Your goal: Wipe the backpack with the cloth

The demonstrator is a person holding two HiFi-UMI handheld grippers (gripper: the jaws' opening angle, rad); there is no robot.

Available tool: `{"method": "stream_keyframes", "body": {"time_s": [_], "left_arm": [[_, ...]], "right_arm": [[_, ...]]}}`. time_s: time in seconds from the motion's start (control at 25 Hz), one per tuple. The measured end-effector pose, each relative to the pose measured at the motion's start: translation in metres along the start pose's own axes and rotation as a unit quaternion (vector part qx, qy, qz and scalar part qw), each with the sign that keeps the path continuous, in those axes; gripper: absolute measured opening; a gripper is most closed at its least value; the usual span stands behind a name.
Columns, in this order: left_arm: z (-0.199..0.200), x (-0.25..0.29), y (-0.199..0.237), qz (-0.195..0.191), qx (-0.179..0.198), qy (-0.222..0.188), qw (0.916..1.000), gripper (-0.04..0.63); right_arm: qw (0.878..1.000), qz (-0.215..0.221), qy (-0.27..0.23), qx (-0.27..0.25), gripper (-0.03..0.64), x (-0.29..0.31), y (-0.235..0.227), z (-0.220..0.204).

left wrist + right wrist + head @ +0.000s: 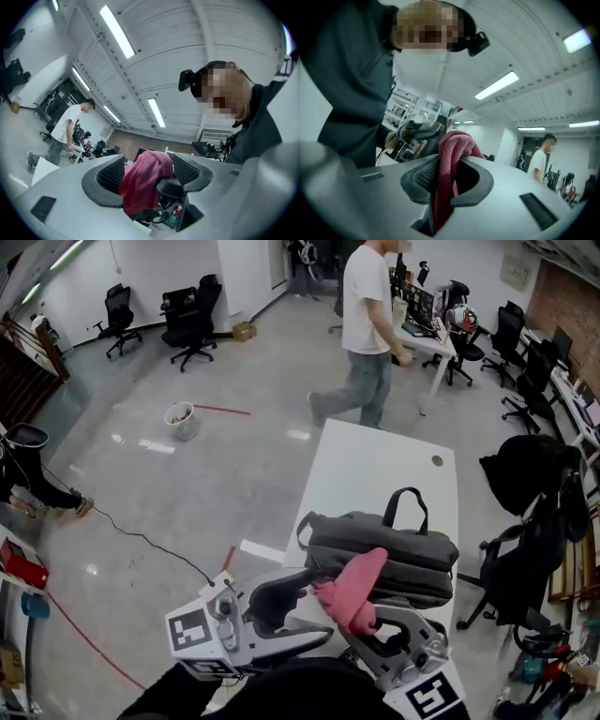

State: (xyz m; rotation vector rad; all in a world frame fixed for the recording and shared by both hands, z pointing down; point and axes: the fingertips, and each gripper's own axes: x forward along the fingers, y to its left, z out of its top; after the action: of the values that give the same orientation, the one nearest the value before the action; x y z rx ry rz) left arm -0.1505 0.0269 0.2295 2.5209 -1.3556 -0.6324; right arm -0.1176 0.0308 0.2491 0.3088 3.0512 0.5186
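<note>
Head view: right gripper clamps the pink cloth just near of the grey backpack on the white table; left gripper gapes wide by the cloth, pads off it. Risk: w/ nothing steadying it, the backpack may slide, or the bunched cloth slip out, on contact

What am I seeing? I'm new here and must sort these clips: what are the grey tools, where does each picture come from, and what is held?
There is no robot: a person holds a two-jaw gripper in each hand. One picture comes from a head camera looking down. The other two come from cameras riding on the grippers. On the white table lies a grey backpack. The right gripper has its jaws shut on a pink cloth. The left gripper is open, with the cloth between its jaws but not pinched.
</note>
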Motion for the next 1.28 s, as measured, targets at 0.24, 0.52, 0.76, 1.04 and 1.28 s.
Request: {"method": "stream_keyframes", "body": {"time_s": [0.24, 0.52, 0.76, 1.04, 1.28], "left_arm": [[-0.023, -0.064, -0.042, -0.152, 0.079, 0.104, 0.9797, 0.276], [0.011, -0.096, -0.027, -0.198, -0.038, 0.01, 0.9794, 0.189], [0.013, -0.109, 0.005, -0.17, -0.102, -0.051, 0.9788, 0.084], [0.041, -0.119, 0.085, -0.017, -0.022, -0.062, 0.9977, 0.083], [0.008, -0.053, 0.067, -0.049, 0.091, 0.091, 0.9904, 0.083]], "right_arm": [[0.993, 0.116, -0.017, 0.01, 0.057, 0.047, 0.075, 0.013], [0.963, 0.18, -0.102, 0.171, 0.115, 0.064, 0.084, 0.034], [0.943, 0.146, -0.15, 0.258, 0.261, 0.068, 0.074, 0.028], [0.943, -0.173, -0.157, 0.237, 0.246, 0.016, -0.035, -0.005], [0.931, -0.34, -0.03, 0.131, 0.107, -0.005, -0.056, -0.051]]}}
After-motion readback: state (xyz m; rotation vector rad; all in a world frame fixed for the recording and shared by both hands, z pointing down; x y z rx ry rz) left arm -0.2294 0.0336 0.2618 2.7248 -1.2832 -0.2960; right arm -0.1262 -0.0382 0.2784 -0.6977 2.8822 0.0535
